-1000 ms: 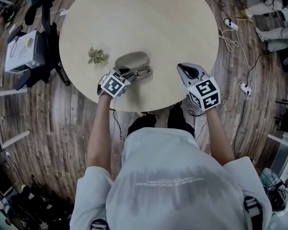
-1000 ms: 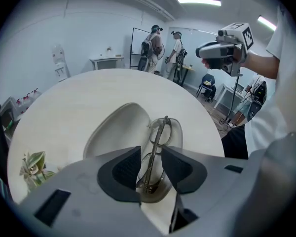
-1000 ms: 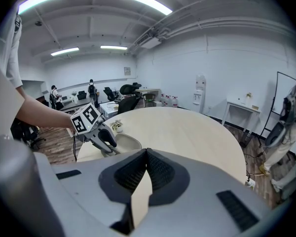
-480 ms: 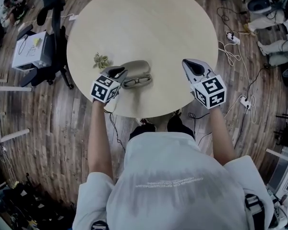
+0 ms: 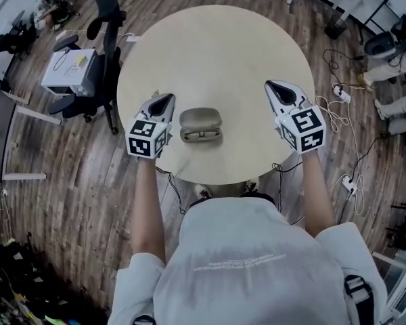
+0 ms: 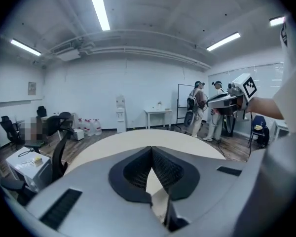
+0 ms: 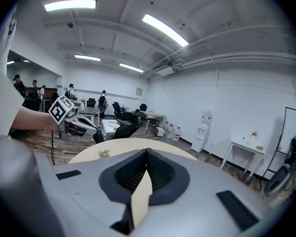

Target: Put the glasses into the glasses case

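An olive glasses case point(image 5: 200, 118) lies open near the table's front edge. The glasses point(image 5: 201, 134) rest on its near half, lenses toward me. My left gripper point(image 5: 162, 100) hangs left of the case, apart from it, jaws shut and empty. My right gripper point(image 5: 276, 87) hangs well to the right, also shut and empty. In the left gripper view the jaws point(image 6: 151, 148) meet over the tabletop; in the right gripper view they point(image 7: 147, 151) meet too. Neither gripper view shows the case or glasses.
The round beige table point(image 5: 216, 53) is bare apart from the case; a small green plant point(image 7: 104, 153) sits at its left. An office chair point(image 5: 103, 29) and a white box point(image 5: 71, 72) stand left of the table. Cables point(image 5: 340, 93) lie on the floor at the right. People point(image 6: 203, 107) stand far off.
The left gripper has let go of the glasses, which now lie on the case, and pulled back to the left. Both grippers have risen and point outward.
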The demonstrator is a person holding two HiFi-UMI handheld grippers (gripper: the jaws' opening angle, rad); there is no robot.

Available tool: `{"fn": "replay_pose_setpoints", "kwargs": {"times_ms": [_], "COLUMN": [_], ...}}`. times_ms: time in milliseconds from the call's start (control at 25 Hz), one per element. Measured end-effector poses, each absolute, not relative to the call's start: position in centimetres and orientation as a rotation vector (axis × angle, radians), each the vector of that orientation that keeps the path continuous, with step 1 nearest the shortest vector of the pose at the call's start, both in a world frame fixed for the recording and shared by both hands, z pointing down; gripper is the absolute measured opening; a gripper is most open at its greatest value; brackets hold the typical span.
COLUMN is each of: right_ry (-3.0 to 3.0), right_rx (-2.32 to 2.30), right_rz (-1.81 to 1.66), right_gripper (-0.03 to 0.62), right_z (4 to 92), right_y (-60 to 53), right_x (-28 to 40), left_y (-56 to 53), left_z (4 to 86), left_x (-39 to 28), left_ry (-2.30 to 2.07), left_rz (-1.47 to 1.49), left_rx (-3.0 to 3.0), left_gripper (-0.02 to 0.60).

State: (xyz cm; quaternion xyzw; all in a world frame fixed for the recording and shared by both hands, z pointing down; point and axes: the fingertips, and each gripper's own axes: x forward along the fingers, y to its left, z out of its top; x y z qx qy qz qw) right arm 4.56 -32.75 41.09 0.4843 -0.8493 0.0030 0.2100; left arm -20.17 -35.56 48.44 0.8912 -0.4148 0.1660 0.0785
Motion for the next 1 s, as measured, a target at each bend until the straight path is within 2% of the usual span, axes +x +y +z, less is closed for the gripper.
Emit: {"fn": "replay_pose_setpoints", "kwargs": {"times_ms": [360,1000], "right_ry": [-2.455,-2.551], "right_rx": [1.267,1.134], "right_rz": [-0.165,-0.341], "right_gripper": [0.002,0.002], "right_z": [36.1,31.5], "right_y": [-34.0,-34.8], "right_x": [2.6,-1.1], "left_y": [-34.2,-32.7], "left_z": [40.9,34.6], "left_x": [-20.5,-21.4], "left_ry": [-1.467,-1.694], "left_rz": [0.428,0.416], "left_rx": [2.729,2.744], "left_gripper": [0.012,0.012]}}
